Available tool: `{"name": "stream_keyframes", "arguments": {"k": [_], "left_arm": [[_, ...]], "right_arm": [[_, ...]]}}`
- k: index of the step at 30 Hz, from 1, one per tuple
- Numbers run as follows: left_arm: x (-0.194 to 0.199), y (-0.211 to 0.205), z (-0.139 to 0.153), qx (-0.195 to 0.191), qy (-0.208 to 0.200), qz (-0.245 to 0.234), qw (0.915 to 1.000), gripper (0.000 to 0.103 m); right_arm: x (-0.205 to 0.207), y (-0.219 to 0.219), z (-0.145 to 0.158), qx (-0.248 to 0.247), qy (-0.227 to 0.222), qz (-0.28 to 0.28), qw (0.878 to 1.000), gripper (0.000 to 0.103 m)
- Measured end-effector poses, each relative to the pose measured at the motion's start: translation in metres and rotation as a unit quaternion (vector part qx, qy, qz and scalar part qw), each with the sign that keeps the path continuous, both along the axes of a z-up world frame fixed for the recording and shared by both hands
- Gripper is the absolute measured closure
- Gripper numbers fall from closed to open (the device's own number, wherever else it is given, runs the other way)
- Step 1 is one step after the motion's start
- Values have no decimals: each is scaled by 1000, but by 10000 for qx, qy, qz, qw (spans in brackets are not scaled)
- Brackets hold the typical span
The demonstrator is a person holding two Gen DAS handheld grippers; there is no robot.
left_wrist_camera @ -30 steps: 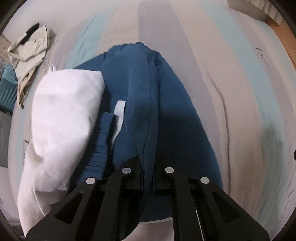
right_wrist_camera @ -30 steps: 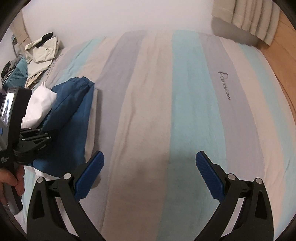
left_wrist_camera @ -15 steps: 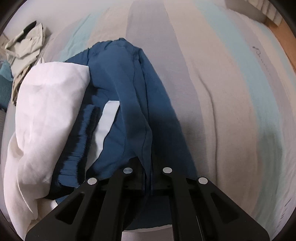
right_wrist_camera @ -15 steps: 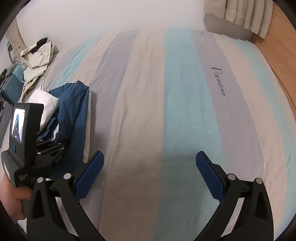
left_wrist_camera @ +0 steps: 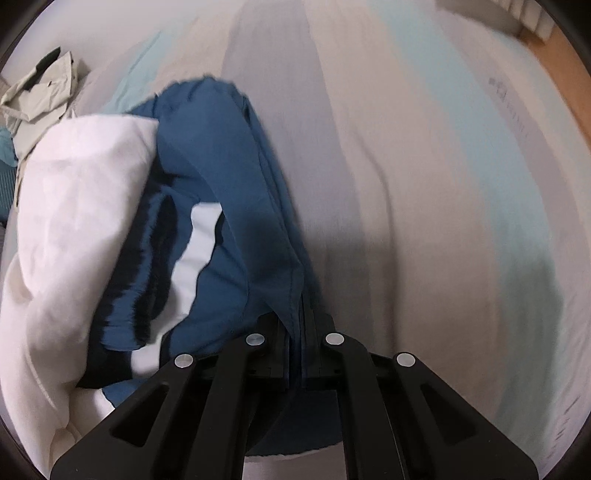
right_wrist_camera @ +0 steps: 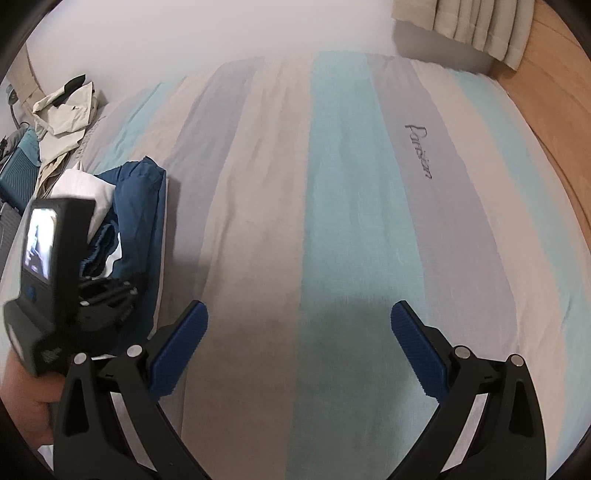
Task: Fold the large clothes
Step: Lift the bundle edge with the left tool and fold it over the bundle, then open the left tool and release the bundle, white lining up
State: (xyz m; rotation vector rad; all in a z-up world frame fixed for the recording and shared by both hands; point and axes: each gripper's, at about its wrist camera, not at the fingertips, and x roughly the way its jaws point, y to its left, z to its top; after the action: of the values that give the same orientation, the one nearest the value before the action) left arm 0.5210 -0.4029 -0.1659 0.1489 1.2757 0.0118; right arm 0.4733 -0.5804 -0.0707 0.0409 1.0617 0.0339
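Two black jaws of the left gripper (left_wrist_camera: 298,332) are pressed together on a fold of the blue garment (left_wrist_camera: 236,206), whose seamed edge runs up from the pinch toward the upper left of the left wrist view. That garment lies bunched on the striped bed cover (left_wrist_camera: 424,184), in the left half of the frame, with a white stripe and a dark ribbed band showing in its folds. Just left of it, and touching it, a crumpled white cloth (left_wrist_camera: 74,229) fills the left edge of the picture. Farther off, in the upper left corner, a beige garment (left_wrist_camera: 40,96) lies in a heap, apart from the blue one. From the right wrist view, the right gripper (right_wrist_camera: 299,343) stands with its blue pads (right_wrist_camera: 181,347) spread wide and nothing between them, only bare grey and turquoise stripes of the cover below. The left gripper appears at the left edge of that view, a small lit screen on its back, held by a hand (right_wrist_camera: 26,402) at the lower left corner, with the blue garment behind it. A word is stitched on a grey stripe at the upper right, curtains (right_wrist_camera: 469,26) hang in the top right corner, and a wooden floor (right_wrist_camera: 554,122) borders the bed there.
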Motion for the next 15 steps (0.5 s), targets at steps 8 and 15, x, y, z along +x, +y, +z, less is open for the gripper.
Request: {"name": "stream_keyframes", "arguments": {"k": [8,15], "left_arm": [[-17,6,14,-135,-43,-125,9998,28],[-31,5,64,-862,-27,-170,9961,10]], "right_arm": [[-6,-2,1,-42,-26,137,9999,8],[-14,-12,10,-103,-26,213,9997,7]]}}
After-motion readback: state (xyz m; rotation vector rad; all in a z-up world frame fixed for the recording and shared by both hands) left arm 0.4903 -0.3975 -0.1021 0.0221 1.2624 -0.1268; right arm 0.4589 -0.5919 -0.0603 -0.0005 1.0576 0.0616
